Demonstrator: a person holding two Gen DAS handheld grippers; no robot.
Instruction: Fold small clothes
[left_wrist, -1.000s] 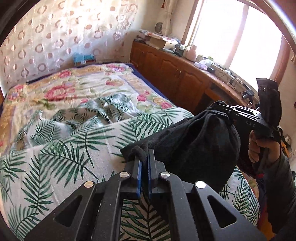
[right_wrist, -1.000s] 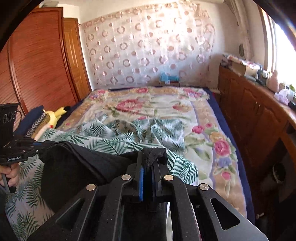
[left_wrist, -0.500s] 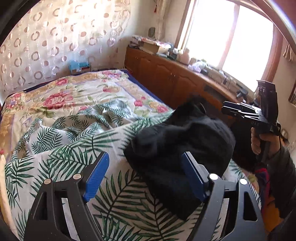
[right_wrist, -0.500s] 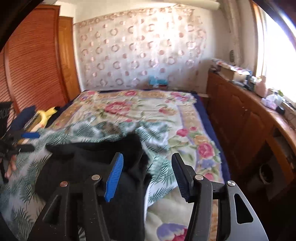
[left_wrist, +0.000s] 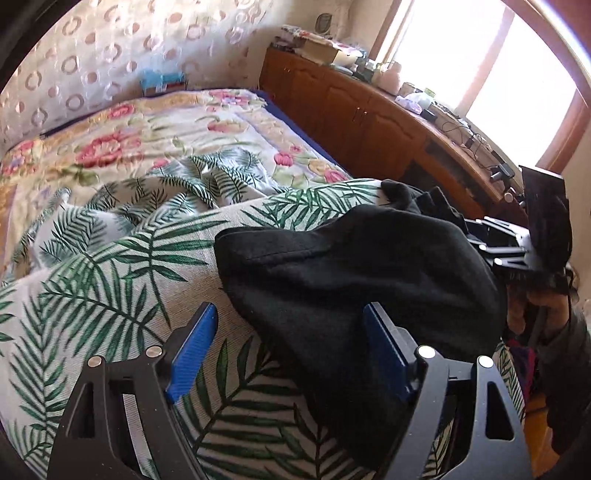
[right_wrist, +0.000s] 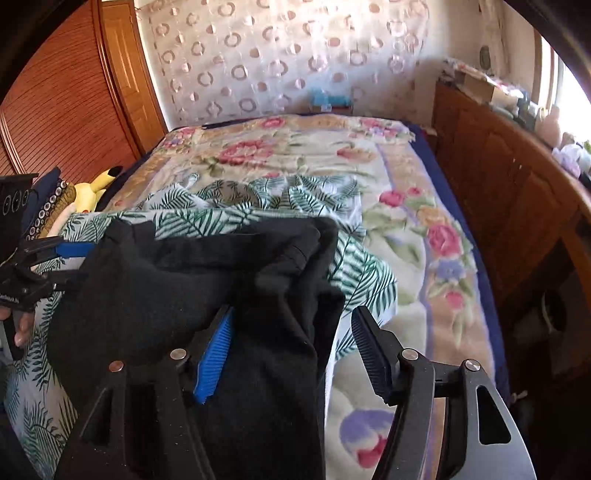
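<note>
A black garment (left_wrist: 369, 266) of thick, soft, matte cloth lies in a loose heap on the palm-leaf sheet (left_wrist: 122, 266) near the foot of the bed (left_wrist: 155, 125). It is not flat: the cloth is bunched and rolled over itself, with a stitched hem line running across its upper fold and a rumpled end poking up toward the wooden cabinet (left_wrist: 354, 110). Seen from the right wrist camera, the garment (right_wrist: 192, 280) spreads wide across the leaf-print sheet (right_wrist: 362, 273), with a raised ridge along its far edge and one thick fold hanging down toward the camera. The left gripper (left_wrist: 290, 350) is released, its blue pads (left_wrist: 192, 350) spread wide; the near edge of the garment lies between them, and neither pad presses on it. The right gripper (right_wrist: 291, 350) is likewise spread wide with nothing clamped, the hanging fold of dark cloth sitting between its fingers and just beside the left blue pad (right_wrist: 216, 358). Under the leaf sheet lies a flowered blanket (right_wrist: 295, 155), and a yellow plush toy (right_wrist: 92, 188) sits at the bed's left edge.
</note>
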